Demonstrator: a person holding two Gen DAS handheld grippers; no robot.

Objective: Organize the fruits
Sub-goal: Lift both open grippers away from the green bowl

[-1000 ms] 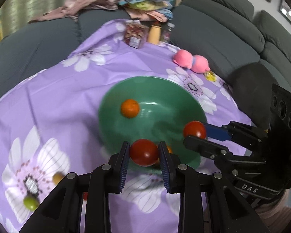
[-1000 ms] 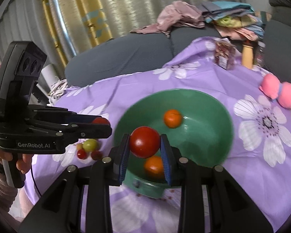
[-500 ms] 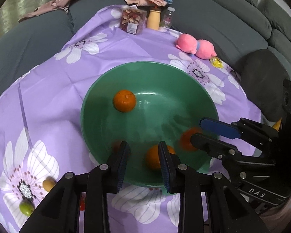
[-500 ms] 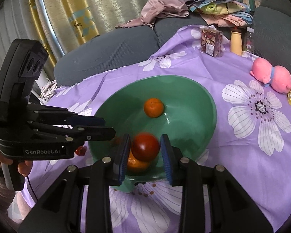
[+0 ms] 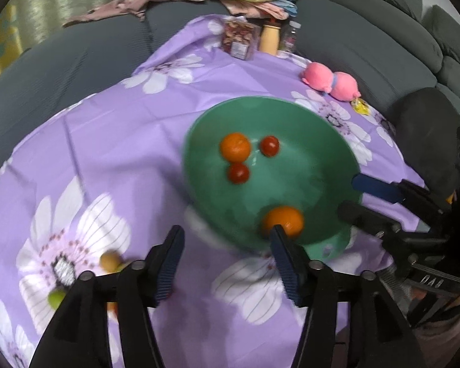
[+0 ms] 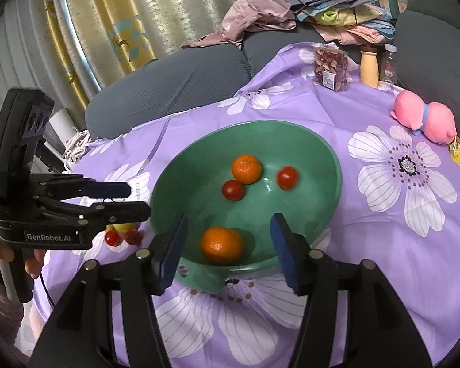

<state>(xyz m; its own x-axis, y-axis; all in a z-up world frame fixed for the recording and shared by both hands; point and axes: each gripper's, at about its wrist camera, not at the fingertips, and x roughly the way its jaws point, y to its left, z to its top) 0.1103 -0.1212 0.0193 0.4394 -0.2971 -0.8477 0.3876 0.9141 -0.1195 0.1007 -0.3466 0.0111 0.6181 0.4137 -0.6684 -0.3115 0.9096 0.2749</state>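
Note:
A green bowl (image 5: 303,181) (image 6: 316,159) on the purple flowered cloth holds two oranges (image 6: 246,168) (image 6: 221,244) and two red tomatoes (image 6: 287,178) (image 6: 233,190). My right gripper (image 6: 229,219) hovers over the bowl's near rim, jaws opening, nothing pressed between the pads; the near orange lies below them. My left gripper (image 5: 227,233) hangs over the cloth at the bowl's near-left edge, jaws opening and empty. Each gripper shows in the other's view: the left (image 6: 138,197), the right (image 5: 349,193). Small loose fruits (image 6: 124,234) (image 5: 109,260) lie on the cloth left of the bowl.
A pink plush toy (image 6: 423,119), a snack box (image 6: 329,69) and a bottle (image 6: 369,67) stand at the cloth's far side. Grey sofa cushions (image 5: 368,40) with piled clothes (image 6: 260,18) ring the table. A hand (image 6: 30,260) holds the left gripper.
Both grippers were shut on red tomatoes; both have let go and their jaws have spread. The two tomatoes now lie in the bowl by the far orange. The left gripper has shifted left.

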